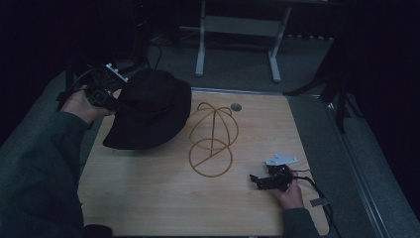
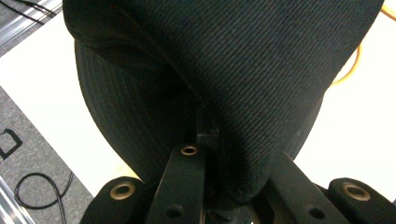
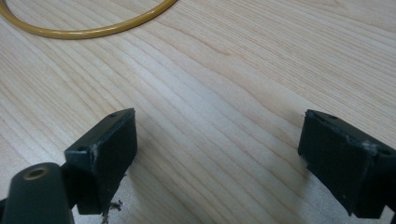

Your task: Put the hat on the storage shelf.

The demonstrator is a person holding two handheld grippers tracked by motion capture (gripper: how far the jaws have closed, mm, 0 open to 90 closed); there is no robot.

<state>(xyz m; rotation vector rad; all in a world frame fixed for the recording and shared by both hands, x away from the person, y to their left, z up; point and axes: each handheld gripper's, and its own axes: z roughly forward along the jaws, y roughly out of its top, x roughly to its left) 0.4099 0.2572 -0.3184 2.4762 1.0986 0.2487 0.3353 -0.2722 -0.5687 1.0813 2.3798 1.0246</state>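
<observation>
Nearest the camera in the high view, a green sleeve (image 1: 34, 168) fills the lower left of the frame, its hand (image 1: 81, 105) carrying the left gripper (image 1: 106, 89) at the upper left. Beyond it the wooden table (image 1: 148, 198) takes up the middle of the frame. The largest thing on it is a black brimmed hat (image 1: 148, 109), at centre left, its far side hanging past the table's upper edge. The left gripper view looks straight into the dark ribbed cloth (image 2: 261, 60), and the jaws are closed on a fold of the brim, which bunches between them. It looks soft, light and floppy, so it should sag wherever it is unsupported; the brim edge seems the natural hold, since the crown would simply collapse. Just right of the hat, its brim edge overlapping it, stands a yellow wire frame (image 1: 212, 139), dome-shaped on a ring base, thin and probably springy. Smallest, at the lower right of the frame, the right gripper (image 1: 258, 181) rests near the table, jaws spread wide apart over bare wood and holding nothing, as the right gripper view shows.
</observation>
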